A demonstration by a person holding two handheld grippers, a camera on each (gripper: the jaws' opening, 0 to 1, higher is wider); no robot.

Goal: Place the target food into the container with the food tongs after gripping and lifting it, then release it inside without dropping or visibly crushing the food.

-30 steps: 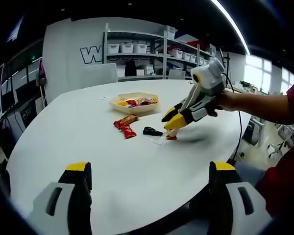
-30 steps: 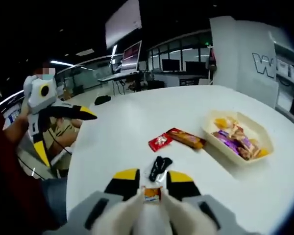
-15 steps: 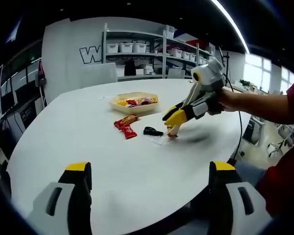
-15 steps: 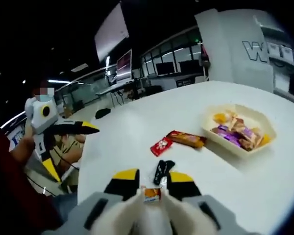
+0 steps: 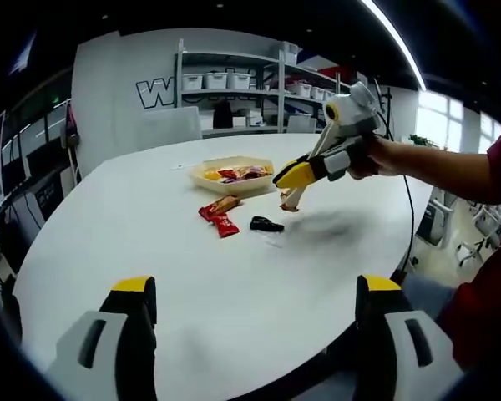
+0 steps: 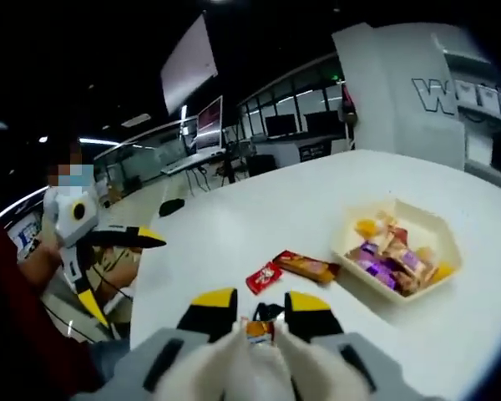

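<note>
Small wrapped candy in orange and white foil seen low centre of the right gripper view, pinched at the tips of pale food tongs that rise between the yellow-tipped jaws of the right gripper. Same gripper visible right of centre in the left gripper view, raised clear of the white table, candy hanging below. Judged light, smooth-wrapped, prone to slip or twist; best held across the middle with modest pressure, as wrapper likely to crumple. Right gripper narrowed, clamped on the tongs. Left gripper spread wide, holding nothing. Shallow cream plastic tray of assorted sweets at right, well apart.
</note>
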